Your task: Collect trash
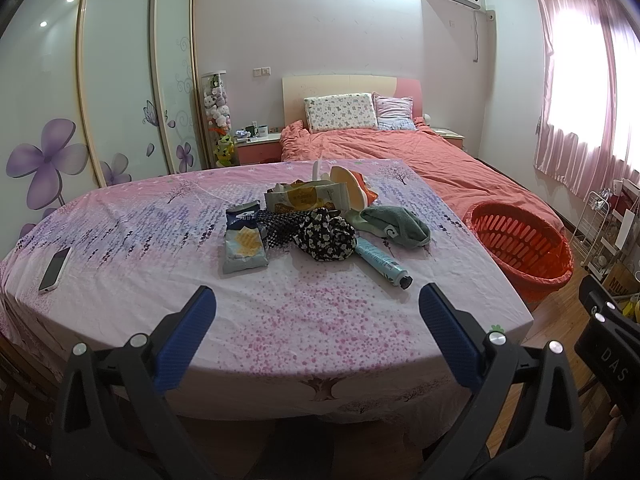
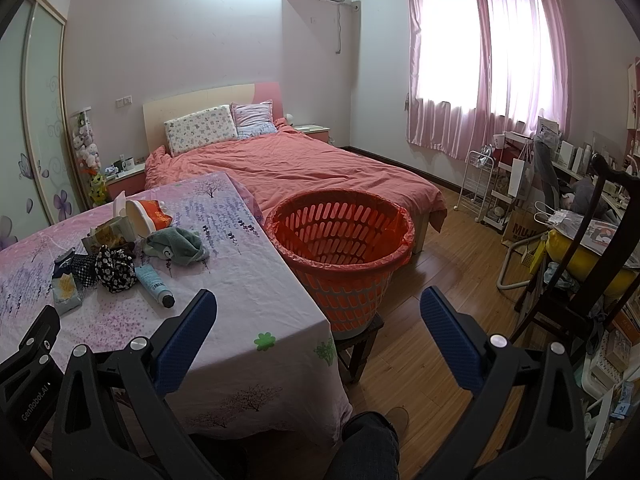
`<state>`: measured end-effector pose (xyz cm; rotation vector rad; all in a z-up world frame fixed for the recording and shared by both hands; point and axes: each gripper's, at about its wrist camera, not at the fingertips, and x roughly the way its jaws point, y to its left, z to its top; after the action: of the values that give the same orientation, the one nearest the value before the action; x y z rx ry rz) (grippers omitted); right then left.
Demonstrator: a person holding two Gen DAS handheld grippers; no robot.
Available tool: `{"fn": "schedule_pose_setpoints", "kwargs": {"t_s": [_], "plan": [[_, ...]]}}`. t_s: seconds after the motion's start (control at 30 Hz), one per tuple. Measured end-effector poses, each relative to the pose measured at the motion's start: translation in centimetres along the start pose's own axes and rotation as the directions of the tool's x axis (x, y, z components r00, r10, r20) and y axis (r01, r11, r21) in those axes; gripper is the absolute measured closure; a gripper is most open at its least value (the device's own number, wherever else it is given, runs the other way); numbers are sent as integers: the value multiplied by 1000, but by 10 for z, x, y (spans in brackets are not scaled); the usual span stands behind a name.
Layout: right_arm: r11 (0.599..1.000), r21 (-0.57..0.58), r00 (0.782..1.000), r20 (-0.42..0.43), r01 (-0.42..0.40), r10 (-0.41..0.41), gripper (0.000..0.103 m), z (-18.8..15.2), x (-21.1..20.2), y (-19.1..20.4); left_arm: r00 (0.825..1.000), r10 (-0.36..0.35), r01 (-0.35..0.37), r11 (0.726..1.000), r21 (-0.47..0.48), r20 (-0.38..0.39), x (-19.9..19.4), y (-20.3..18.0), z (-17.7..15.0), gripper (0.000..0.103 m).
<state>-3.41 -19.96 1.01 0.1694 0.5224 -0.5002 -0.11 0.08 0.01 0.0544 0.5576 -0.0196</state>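
Note:
A pile lies on the pink-clothed table (image 1: 160,216): a grey snack bag (image 1: 243,249), a dark blue wrapper (image 1: 241,216), a beige biscuit wrapper (image 1: 304,197), a tipped paper cup (image 1: 352,188), a blue tube (image 1: 380,264), a black floral cloth (image 1: 326,236) and a green cloth (image 1: 394,220). An orange basket (image 2: 340,248) lined with a bag stands on a stool at the table's right. My left gripper (image 1: 316,316) is open and empty over the table's near edge. My right gripper (image 2: 318,316) is open and empty, in front of the basket.
A phone (image 1: 55,269) lies at the table's left. A bed (image 2: 300,168) with a coral cover is behind. A dark chair (image 2: 576,280), a white rack (image 2: 476,184) and cluttered shelves stand at the right on the wood floor. My knee (image 2: 368,444) shows below.

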Motion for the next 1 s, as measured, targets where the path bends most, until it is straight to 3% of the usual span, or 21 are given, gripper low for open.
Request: {"fn": "schedule_pose_setpoints", "kwargs": {"t_s": [0.77, 1.0], "plan": [[1000, -4, 1000, -3, 1, -1, 2, 1, 4, 2, 1000, 6, -6, 1000, -7, -12, 2, 4, -1, 4], [999, -1, 999, -11, -46, 46, 2, 3, 23, 9, 996, 81, -83, 993, -78, -27, 33, 41, 8, 4]]}}
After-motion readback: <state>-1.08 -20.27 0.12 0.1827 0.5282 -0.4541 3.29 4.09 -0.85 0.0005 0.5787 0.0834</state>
